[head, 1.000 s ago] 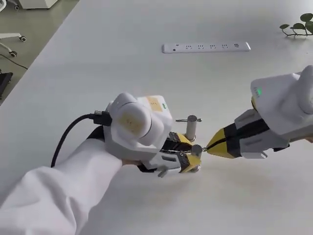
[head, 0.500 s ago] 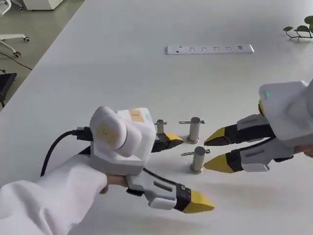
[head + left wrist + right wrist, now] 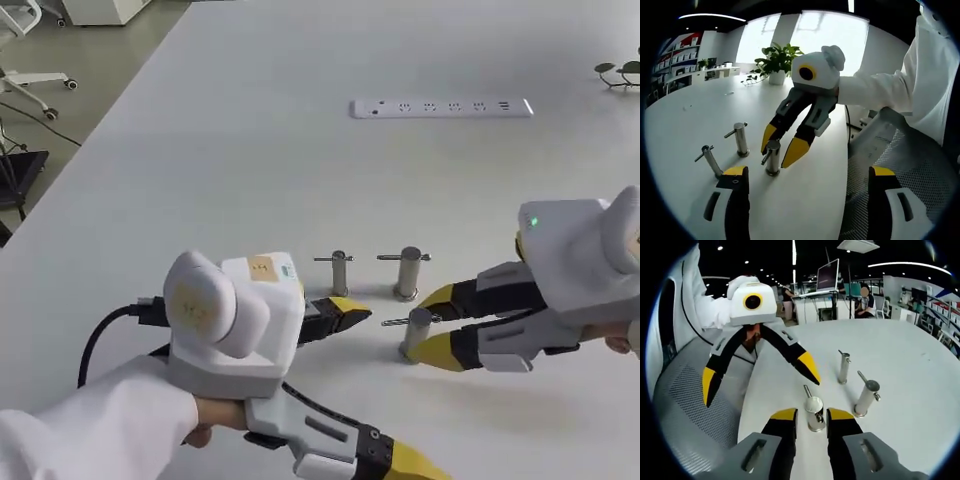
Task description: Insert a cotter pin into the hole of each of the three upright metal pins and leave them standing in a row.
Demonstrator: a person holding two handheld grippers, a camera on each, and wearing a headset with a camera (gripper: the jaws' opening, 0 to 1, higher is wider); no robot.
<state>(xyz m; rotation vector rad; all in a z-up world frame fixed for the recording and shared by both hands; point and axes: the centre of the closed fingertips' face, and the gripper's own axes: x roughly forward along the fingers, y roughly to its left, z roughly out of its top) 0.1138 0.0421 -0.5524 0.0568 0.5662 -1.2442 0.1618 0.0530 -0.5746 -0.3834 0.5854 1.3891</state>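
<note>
Three upright metal pins stand on the white table point(image 3: 250, 170), each with a cotter pin across its top: a thin pin point(image 3: 340, 272), a thicker pin point(image 3: 408, 272) and a near pin point(image 3: 415, 332). My right gripper point(image 3: 435, 323) is open, one jaw on each side of the near pin point(image 3: 814, 412) with a small gap to each. My left gripper point(image 3: 385, 390) is wide open and holds nothing; one of its jaw tips lies close to the thin pin point(image 3: 710, 160). The left gripper view shows the right gripper point(image 3: 781, 150) straddling the near pin point(image 3: 772, 157).
A white power strip point(image 3: 440, 107) lies far back on the table. Plant leaves point(image 3: 625, 70) show at the far right edge. A black cable point(image 3: 110, 330) trails from the left gripper. The table's left edge drops to the floor, where a chair base point(image 3: 35, 80) stands.
The left gripper let go of the near pin, opened wide and drew back toward me. The right gripper went from shut to open and now straddles the near pin.
</note>
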